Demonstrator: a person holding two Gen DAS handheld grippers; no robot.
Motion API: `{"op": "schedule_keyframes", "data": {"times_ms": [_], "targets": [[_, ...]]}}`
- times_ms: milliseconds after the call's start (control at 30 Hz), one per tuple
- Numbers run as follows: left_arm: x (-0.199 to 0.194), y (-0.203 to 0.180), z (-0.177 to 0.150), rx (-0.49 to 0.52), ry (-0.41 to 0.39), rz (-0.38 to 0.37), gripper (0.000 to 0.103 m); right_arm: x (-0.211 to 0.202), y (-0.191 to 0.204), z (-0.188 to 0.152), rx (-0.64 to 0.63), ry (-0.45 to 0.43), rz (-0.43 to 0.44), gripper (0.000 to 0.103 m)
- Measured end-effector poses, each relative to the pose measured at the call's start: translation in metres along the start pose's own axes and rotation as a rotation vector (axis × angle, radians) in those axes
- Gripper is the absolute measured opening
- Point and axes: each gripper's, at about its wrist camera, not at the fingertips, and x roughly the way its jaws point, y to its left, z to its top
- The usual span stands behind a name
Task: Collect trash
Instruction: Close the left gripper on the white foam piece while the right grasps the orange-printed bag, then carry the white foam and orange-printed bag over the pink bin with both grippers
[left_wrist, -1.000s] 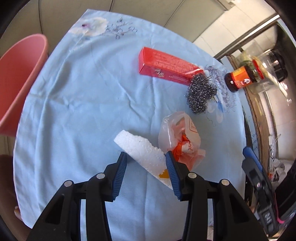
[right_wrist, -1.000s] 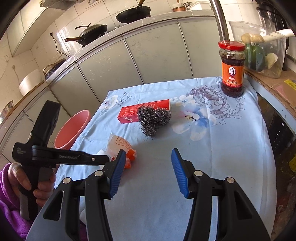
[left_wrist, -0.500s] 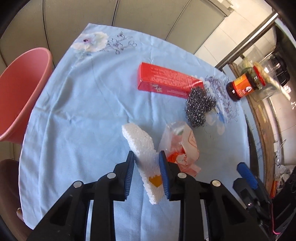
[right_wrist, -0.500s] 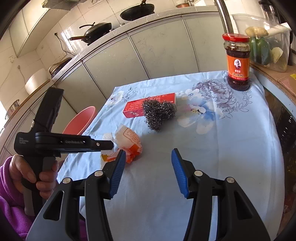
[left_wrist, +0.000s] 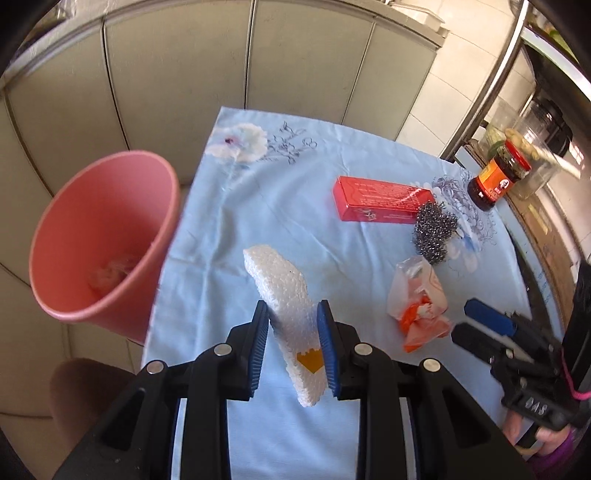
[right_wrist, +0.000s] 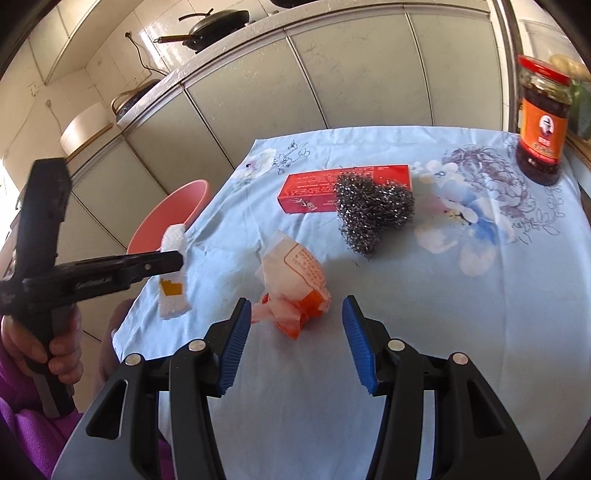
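My left gripper (left_wrist: 293, 321) is shut on a white foam piece (left_wrist: 284, 288) with a small orange mark and holds it above the blue tablecloth (left_wrist: 229, 229). It also shows in the right wrist view (right_wrist: 171, 266), near the table's left edge. A pink bin (left_wrist: 99, 236) stands off the table's left edge, with some pale trash inside. My right gripper (right_wrist: 293, 314) is open, just in front of a crumpled orange and clear plastic wrapper (right_wrist: 295, 291), which also shows in the left wrist view (left_wrist: 417, 302).
A red box (right_wrist: 343, 188), a steel wool scrubber (right_wrist: 373, 210) and a sauce jar with a red lid (right_wrist: 541, 122) stand on the far part of the table. Grey cabinets (right_wrist: 332, 77) line the wall behind.
My left gripper closed on the foam piece, lifted it off the cloth and swung left towards the pink bin. My right gripper moved closer to the plastic wrapper.
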Motion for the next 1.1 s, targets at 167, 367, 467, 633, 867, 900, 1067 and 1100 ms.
{"op": "schedule_keyframes", "data": {"times_ms": [167, 367, 467, 633, 867, 900, 1067, 1100], "targets": [[-0.006, 0.004, -0.006, 0.032, -0.025, -0.010, 0.026, 0.019, 0.001, 0.009, -0.005, 0.032, -0.019, 0.052], [-0.006, 0.015, -0.007, -0.001, -0.034, -0.041, 0.026, 0.033, 0.002, 0.008, -0.002, 0.065, -0.017, 0.052], [-0.006, 0.019, -0.008, -0.018, -0.037, -0.054, 0.026, 0.034, 0.005, 0.006, -0.005, 0.071, -0.010, 0.052], [-0.006, 0.026, -0.009, -0.036, -0.048, -0.073, 0.026, 0.031, 0.014, 0.003, -0.028, 0.059, -0.028, 0.048], [-0.011, 0.039, -0.010, -0.064, -0.080, -0.096, 0.026, 0.023, 0.026, 0.004, -0.064, 0.029, -0.051, 0.045], [-0.012, 0.041, -0.010, -0.068, -0.088, -0.099, 0.026, 0.021, 0.029, 0.005, -0.073, 0.022, -0.053, 0.045], [-0.022, 0.051, -0.011, -0.078, -0.136, -0.094, 0.026, 0.016, 0.046, 0.012, -0.125, 0.007, -0.059, 0.045], [-0.023, 0.053, -0.011, -0.080, -0.145, -0.088, 0.026, 0.016, 0.050, 0.013, -0.135, 0.003, -0.058, 0.045]]}}
